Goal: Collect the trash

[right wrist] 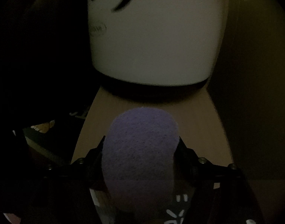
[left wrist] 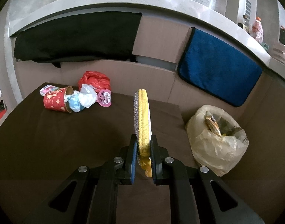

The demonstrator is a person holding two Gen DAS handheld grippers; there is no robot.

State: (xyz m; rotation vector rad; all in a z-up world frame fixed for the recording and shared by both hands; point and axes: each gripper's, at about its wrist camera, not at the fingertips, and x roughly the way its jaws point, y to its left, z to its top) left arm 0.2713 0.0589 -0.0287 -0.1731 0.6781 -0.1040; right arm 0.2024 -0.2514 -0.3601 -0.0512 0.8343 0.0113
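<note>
Both grippers hold sponges.
Left gripper (left wrist: 143, 145) pinches yellow sponge (left wrist: 143, 119) left of the trash bag (left wrist: 217, 140); right gripper (right wrist: 141, 149) spreads around purple sponge (right wrist: 140, 149).

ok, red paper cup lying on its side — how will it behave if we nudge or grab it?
The red cup lies on its side, so a nudge would probably roll it. It looks like thin paper: likely light and easy to crush. The tissues stuffed in its mouth may spill when lifted.
</note>
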